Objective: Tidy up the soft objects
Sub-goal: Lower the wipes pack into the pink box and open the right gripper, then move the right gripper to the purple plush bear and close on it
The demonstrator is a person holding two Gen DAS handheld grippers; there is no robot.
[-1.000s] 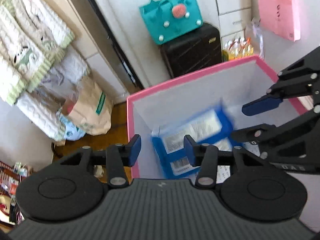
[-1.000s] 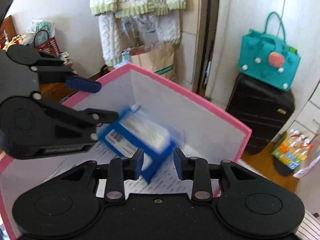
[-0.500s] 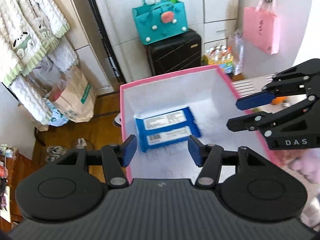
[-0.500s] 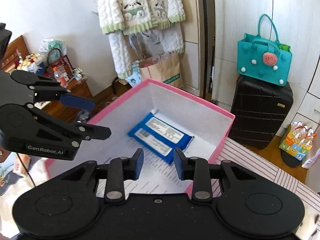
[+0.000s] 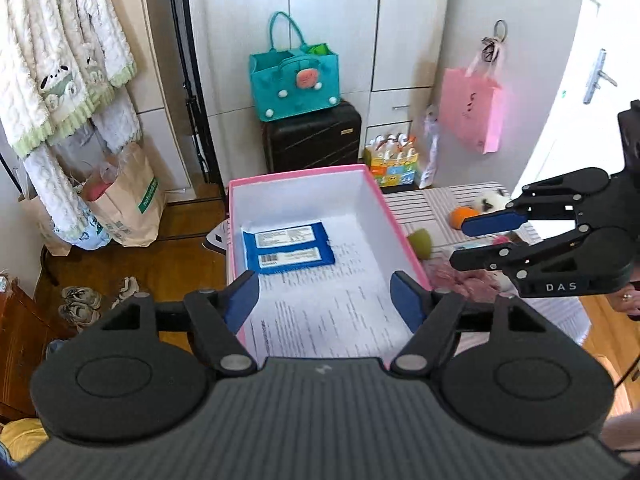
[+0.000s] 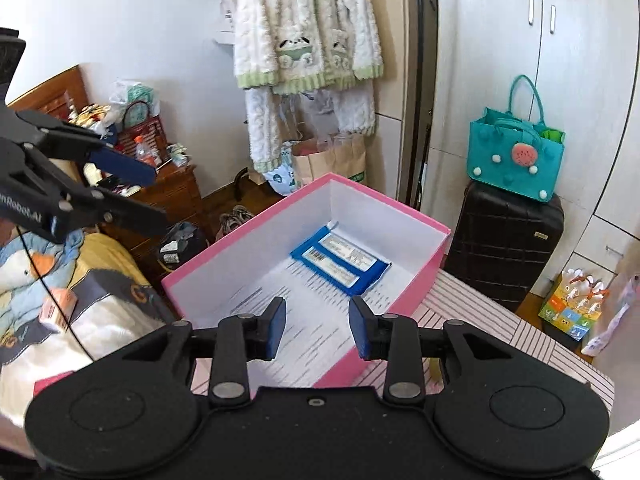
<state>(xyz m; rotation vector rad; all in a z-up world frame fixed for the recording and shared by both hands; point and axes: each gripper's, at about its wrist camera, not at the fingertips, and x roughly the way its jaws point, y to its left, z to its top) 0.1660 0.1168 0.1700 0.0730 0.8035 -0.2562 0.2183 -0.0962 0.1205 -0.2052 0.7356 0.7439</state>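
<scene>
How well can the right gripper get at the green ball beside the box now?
Probably yes. The right gripper is open, empty and hangs above the striped table, close to the green ball. The ball lies against the outside wall of the pink box, which may crowd one finger.

Box (image 5: 396,224) on worktop (image 5: 436,200), at its left end. Packet (image 5: 288,248) flat in box, toward far end, on printed sheet (image 5: 332,312). Soft toys (image 5: 420,242) on worktop right of box. Suitcase (image 5: 312,136) behind box, tote bag (image 5: 294,80) on top. Paper bag (image 5: 128,200) on floor, left.
</scene>
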